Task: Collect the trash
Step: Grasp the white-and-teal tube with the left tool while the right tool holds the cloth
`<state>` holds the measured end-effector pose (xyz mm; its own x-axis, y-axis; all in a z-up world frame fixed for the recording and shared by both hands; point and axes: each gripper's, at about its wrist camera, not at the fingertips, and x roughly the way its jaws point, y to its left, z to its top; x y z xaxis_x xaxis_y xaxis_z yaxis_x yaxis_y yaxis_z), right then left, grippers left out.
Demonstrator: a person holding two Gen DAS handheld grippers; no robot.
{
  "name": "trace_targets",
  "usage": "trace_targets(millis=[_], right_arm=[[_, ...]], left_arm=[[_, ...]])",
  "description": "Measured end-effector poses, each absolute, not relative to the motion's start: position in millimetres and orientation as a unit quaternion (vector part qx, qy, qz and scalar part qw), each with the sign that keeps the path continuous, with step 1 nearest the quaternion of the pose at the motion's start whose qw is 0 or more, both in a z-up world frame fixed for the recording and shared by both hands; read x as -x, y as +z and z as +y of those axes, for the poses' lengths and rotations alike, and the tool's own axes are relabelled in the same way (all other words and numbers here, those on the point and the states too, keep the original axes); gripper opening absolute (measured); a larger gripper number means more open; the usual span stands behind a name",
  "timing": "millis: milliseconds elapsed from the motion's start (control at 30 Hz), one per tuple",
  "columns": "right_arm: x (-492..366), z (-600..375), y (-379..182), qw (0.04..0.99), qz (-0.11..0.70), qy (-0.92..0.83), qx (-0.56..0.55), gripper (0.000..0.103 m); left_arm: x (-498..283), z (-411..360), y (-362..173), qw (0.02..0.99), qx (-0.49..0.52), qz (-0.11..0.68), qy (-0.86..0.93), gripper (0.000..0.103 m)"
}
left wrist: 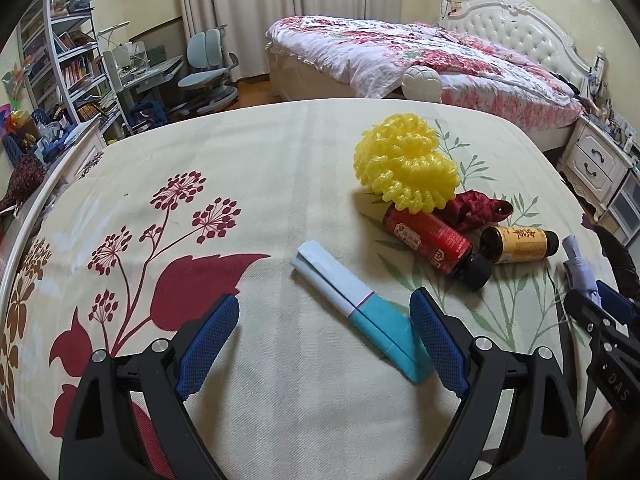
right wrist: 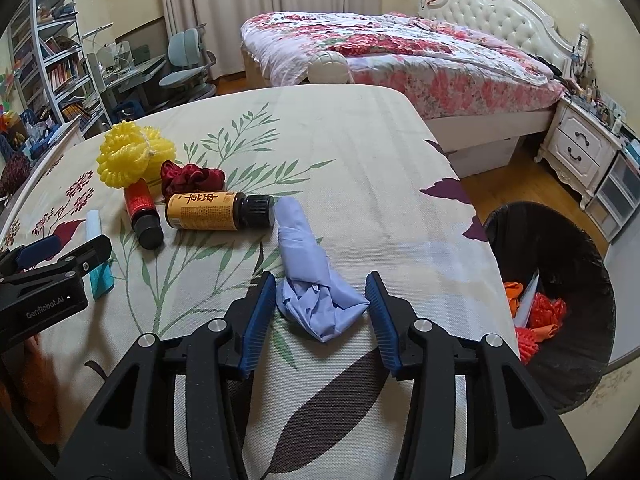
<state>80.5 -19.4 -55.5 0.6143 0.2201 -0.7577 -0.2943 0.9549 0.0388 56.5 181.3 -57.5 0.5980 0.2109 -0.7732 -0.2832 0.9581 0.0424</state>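
Right gripper point(right wrist: 320, 304) partly hides crumpled blue paper point(right wrist: 308, 276) between open jaws.

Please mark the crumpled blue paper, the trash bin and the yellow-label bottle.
crumpled blue paper point(right wrist: 316, 300), right wrist view, on its crumpled lower part.
trash bin point(right wrist: 600, 344), right wrist view, on its dark mesh wall.
yellow-label bottle point(right wrist: 204, 211), right wrist view, on the label.

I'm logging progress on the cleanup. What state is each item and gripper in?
left gripper: open, teal box between jaws
right gripper: open around blue paper wad
teal box: lying flat
blue paper wad: crumpled
yellow-label bottle: capped, lying down
red bottle: capped, lying down
bin: partly filled
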Motion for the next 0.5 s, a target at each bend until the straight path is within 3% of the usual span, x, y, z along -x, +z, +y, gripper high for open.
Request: trace_targets(millis=[500], right_arm=[[-77.9,-16.3,-54.9,0.898,0.414,0.141,0.048,0.046]], left_arm=[[-36.9,196.0,-63.7,0.884,0.062,0.445,0.129,0.087]])
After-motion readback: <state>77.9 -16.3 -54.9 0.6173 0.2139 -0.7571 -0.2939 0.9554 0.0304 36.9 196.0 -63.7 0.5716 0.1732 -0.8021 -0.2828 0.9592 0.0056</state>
